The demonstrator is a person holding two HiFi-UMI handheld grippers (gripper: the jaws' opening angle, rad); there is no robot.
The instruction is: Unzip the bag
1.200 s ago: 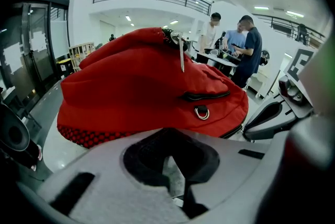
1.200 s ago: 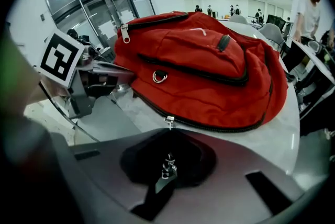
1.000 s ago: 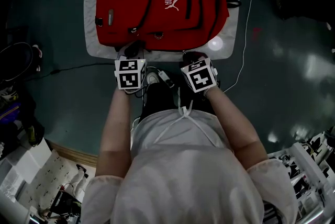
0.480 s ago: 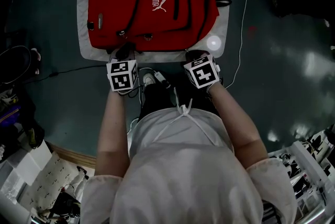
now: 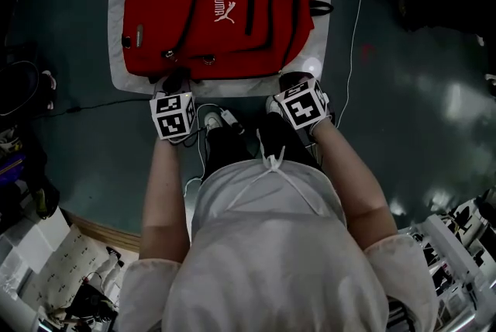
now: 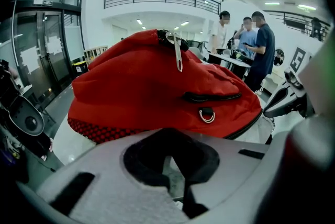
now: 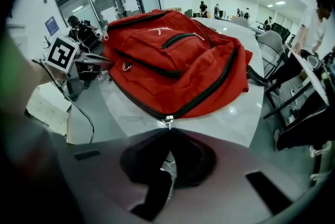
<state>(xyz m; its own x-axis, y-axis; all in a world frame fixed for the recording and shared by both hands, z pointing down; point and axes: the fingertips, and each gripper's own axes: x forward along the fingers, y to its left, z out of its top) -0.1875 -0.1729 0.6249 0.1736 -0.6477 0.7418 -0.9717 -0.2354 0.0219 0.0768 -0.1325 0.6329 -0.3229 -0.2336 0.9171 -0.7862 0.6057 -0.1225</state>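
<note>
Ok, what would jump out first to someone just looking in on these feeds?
The bright red backpack lying flat on the pale tabletop dominates every view. Next, the left gripper and right gripper sit at its near edge, each with a black-and-white marker cube. The right one is shut on the metal zipper pull of the main black zipper.
</note>
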